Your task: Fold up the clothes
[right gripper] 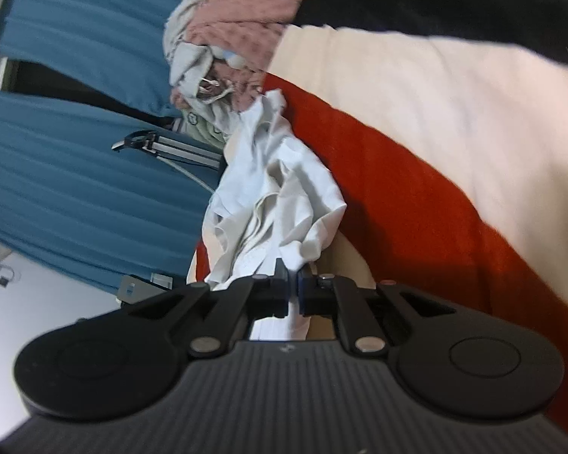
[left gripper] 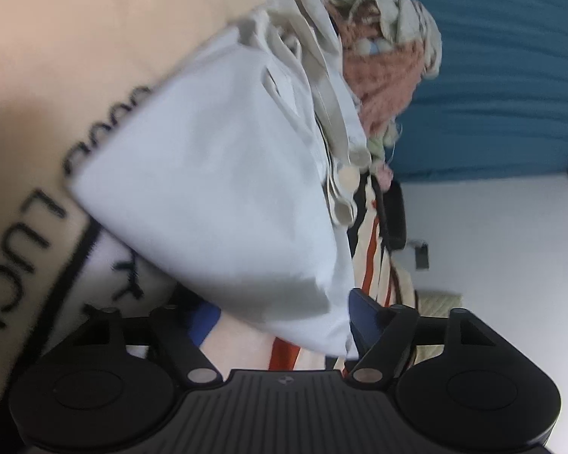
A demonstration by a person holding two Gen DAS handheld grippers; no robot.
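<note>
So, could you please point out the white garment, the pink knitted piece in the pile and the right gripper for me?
white garment [left gripper: 223, 204]: left wrist view, on its broad flat panel.
pink knitted piece [right gripper: 246, 0]: right wrist view, on its upper fold.
right gripper [right gripper: 292, 287]: right wrist view, between its closed fingertips, pinching the white cloth.

We see a teal pleated curtain [left gripper: 492, 75] beyond the tool, a white wall [left gripper: 503, 242] below it, and a cream, red and black bedcover [right gripper: 416, 121] alongside.

Blue curtain [right gripper: 75, 174] behind, perhaps a metal bracket [right gripper: 170, 147] against it.
</note>
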